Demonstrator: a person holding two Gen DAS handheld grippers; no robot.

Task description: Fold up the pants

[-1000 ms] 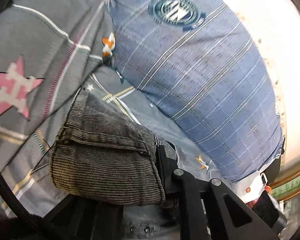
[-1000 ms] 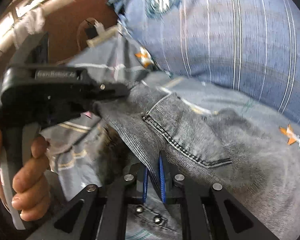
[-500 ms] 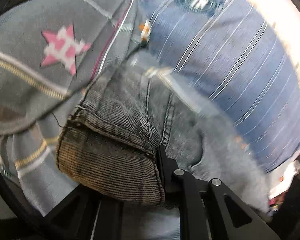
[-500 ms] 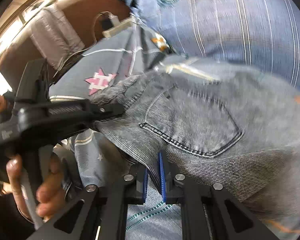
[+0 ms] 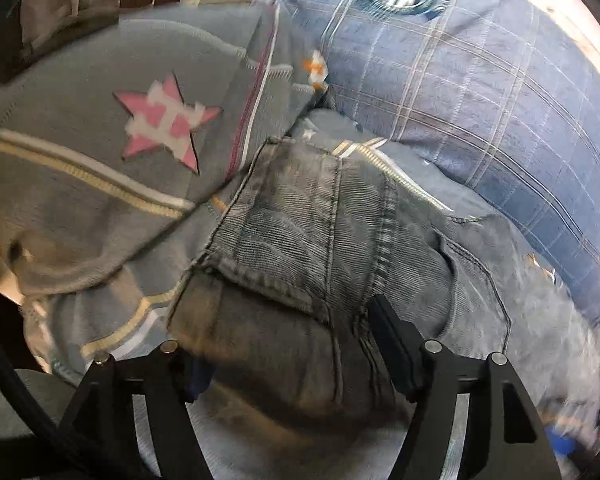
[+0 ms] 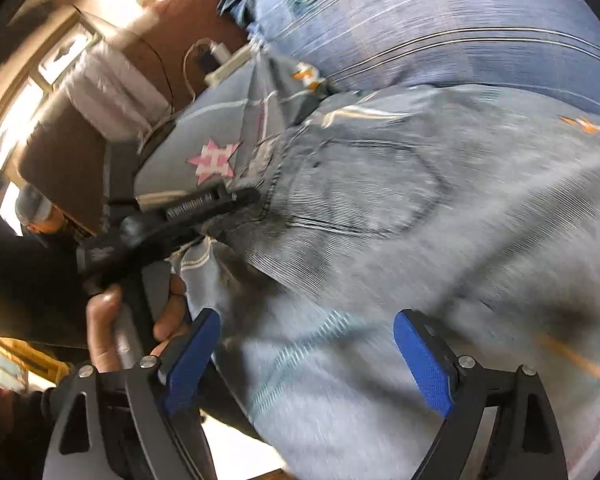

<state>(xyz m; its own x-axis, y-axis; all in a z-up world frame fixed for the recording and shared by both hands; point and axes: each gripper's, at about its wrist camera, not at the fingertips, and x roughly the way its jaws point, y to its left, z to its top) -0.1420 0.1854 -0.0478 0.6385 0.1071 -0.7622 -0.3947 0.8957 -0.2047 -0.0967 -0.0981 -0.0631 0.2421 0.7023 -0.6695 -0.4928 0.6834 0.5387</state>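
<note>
**Pants: grey denim, lying on the bed**

Pants point(image 5: 320, 240) of faded grey-blue denim, fine ribbed weave, dark stitched seams. Spread across the bed with the seat up; one back pocket point(image 6: 364, 192) shows flat. Waistband edge doubled over near the left view's bottom. Cloth rumpled, not flat. Right view motion-blurred; lower legs not readable.

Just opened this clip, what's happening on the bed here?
A person with a handheld gripper in each hand is folding grey jeans on a star-patterned bedspread beside a blue plaid pillow. The left gripper and right gripper both have their fingers spread open around the denim, pinching nothing. Frames are motion-blurred.
</note>
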